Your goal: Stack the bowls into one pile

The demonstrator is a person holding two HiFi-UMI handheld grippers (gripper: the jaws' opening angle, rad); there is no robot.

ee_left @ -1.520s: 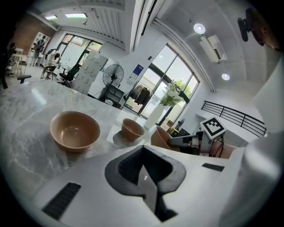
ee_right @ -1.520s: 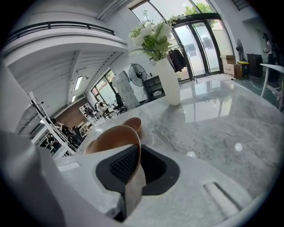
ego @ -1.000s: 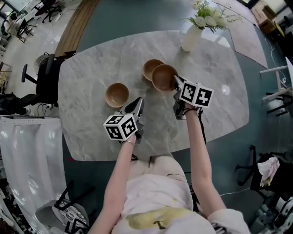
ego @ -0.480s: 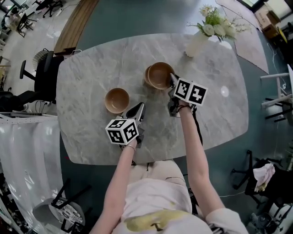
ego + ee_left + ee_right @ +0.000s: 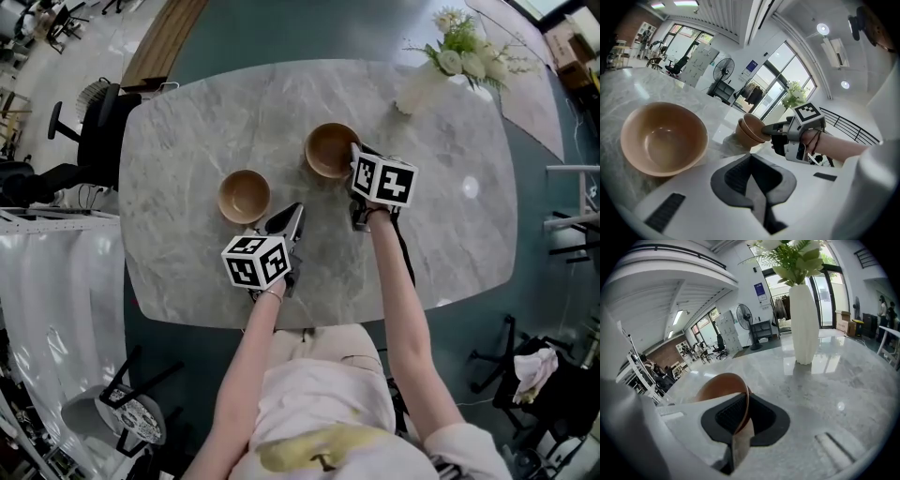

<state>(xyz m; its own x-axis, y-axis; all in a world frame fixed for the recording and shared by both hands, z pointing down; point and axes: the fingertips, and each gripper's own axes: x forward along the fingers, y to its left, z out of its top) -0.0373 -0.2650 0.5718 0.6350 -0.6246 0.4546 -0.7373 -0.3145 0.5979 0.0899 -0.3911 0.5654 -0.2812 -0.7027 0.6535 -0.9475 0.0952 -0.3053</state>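
- Head view: my right gripper (image 5: 355, 165) has carried its bowl (image 5: 331, 150) sideways, and it now covers the second one. The lone bowl (image 5: 244, 195) sits on the tabletop (image 5: 441, 234) near my left gripper (image 5: 289, 223).
- Left gripper view: jaws together, empty. The held bowl is nested in the lower bowl (image 5: 740, 137), so one bowl is left, with nothing blocking it.
- Right gripper view: jaws narrow, pinching the bowl rim. The vase (image 5: 804, 324) stands well apart.

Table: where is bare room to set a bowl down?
Free: the table's left end beyond the single bowl, and its right end, this side of the vase. Crowded: the middle, where the right claw holds the stack and the left claw points at the single bowl.
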